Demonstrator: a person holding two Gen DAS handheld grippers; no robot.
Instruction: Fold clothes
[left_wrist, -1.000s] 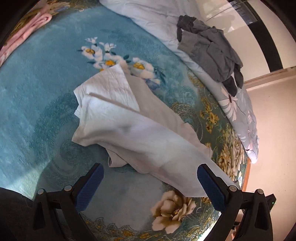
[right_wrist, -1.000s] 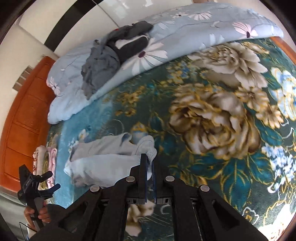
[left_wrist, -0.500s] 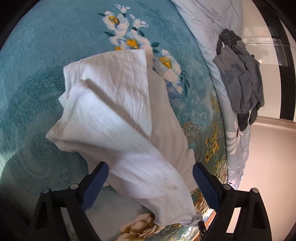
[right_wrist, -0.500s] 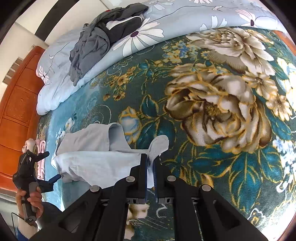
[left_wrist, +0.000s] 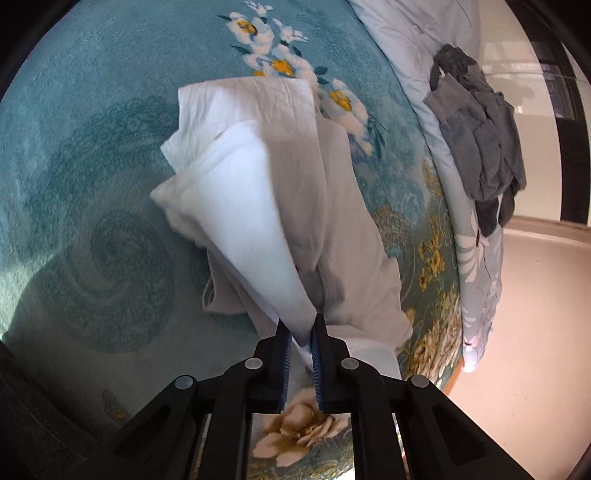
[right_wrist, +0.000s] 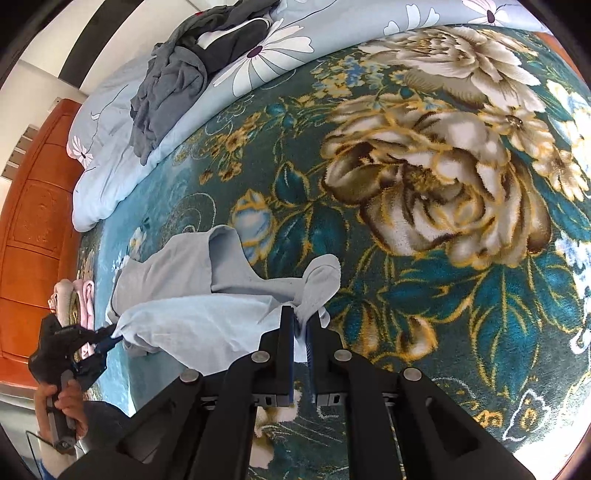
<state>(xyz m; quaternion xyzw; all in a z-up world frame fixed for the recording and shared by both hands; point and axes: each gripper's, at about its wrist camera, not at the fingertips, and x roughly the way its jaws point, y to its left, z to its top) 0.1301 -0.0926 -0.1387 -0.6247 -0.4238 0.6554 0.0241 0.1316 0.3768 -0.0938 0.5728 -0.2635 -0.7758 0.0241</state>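
Two grippers hold one pale garment (left_wrist: 258, 206) between them, each at an opposite end, which reads as the set-up for lifting or stretching the cloth before a fold. The left gripper (left_wrist: 300, 339) has just been closing, and its blue pads now pinch a corner of the white fabric at the near edge; the cloth rises to the jaws in a taut wedge. The right gripper (right_wrist: 302, 332) is clamped on a bunched edge of the same garment (right_wrist: 207, 310), with a rounded flap standing up just beyond its fingertips. In the right wrist view the left gripper (right_wrist: 105, 341) shows at the far left end of the cloth, carried by a hand (right_wrist: 62, 402).

The garment lies on a teal flowered blanket (left_wrist: 92, 184) covering the bed, towards the near side. It is white to light grey, thin and soft, creased, and doubled over itself in several loose layers; it is not flat, and one folded panel lies at the far end. No finished fold is evident.

Well apart, at the far edge, a heap of dark grey clothes (left_wrist: 480, 144) rests on a light blue quilt (left_wrist: 413, 48). Pink cloth (right_wrist: 86, 295) sits at the left, near an orange wooden panel (right_wrist: 33, 229).
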